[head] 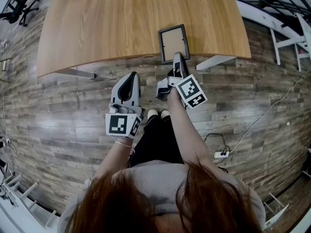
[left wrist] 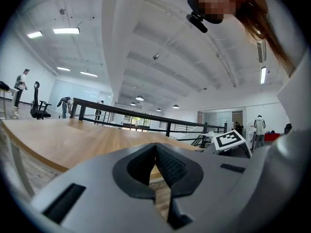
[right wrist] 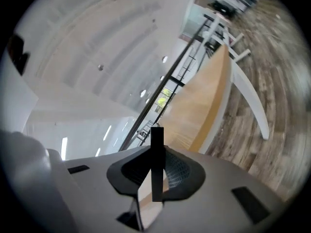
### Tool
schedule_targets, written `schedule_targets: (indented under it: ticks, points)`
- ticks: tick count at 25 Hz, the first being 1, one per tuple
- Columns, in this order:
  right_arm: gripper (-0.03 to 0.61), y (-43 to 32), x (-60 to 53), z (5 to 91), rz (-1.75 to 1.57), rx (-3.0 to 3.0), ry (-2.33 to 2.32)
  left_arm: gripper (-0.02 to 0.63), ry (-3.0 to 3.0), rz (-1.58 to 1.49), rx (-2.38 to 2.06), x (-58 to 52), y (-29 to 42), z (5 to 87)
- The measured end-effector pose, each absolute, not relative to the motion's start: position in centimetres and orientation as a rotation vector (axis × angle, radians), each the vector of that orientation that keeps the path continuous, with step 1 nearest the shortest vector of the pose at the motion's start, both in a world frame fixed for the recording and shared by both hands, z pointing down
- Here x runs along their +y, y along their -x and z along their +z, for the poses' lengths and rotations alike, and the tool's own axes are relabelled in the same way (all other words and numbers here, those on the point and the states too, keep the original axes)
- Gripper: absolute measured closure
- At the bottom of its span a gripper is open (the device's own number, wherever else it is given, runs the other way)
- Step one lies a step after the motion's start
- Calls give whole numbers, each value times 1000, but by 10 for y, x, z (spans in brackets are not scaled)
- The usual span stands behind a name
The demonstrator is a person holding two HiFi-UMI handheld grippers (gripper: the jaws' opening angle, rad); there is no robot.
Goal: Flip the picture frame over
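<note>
A black picture frame [head: 173, 42] with a pale brown panel sits at the near edge of the wooden table [head: 121, 23], slightly tilted. My right gripper [head: 179, 57] is shut on its near edge. In the right gripper view the frame's thin black edge [right wrist: 157, 164] stands between the ribbed pads, and the whole view is rolled to one side. My left gripper [head: 130, 76] hangs over the floor short of the table, to the left of the frame, jaws shut and holding nothing. In the left gripper view its pads [left wrist: 163, 164] meet, with the table [left wrist: 73, 135] ahead.
The table's white legs [head: 214, 62] stand under its near edge. A power strip [head: 221, 154] with a cable lies on the wood floor at the right. White metal racks [head: 291, 38] are at the far right, an office chair [head: 19, 6] at the far left.
</note>
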State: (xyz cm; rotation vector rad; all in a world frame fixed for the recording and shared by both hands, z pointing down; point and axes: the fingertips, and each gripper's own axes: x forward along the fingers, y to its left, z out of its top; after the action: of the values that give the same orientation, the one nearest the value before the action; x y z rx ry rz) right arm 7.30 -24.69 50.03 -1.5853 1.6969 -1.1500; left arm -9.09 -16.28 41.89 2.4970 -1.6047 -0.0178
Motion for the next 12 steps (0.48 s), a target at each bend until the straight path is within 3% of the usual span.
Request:
schedule_targets:
  ticks: [8,12]
  points:
    - [497,-64,-250,471,-712,2184,1889,607,-2498,-12,-1614,-163,89,415]
    - [497,-56,-251,456,-325,2434,2072,608,-2488,-8,-1633,-164,95,416]
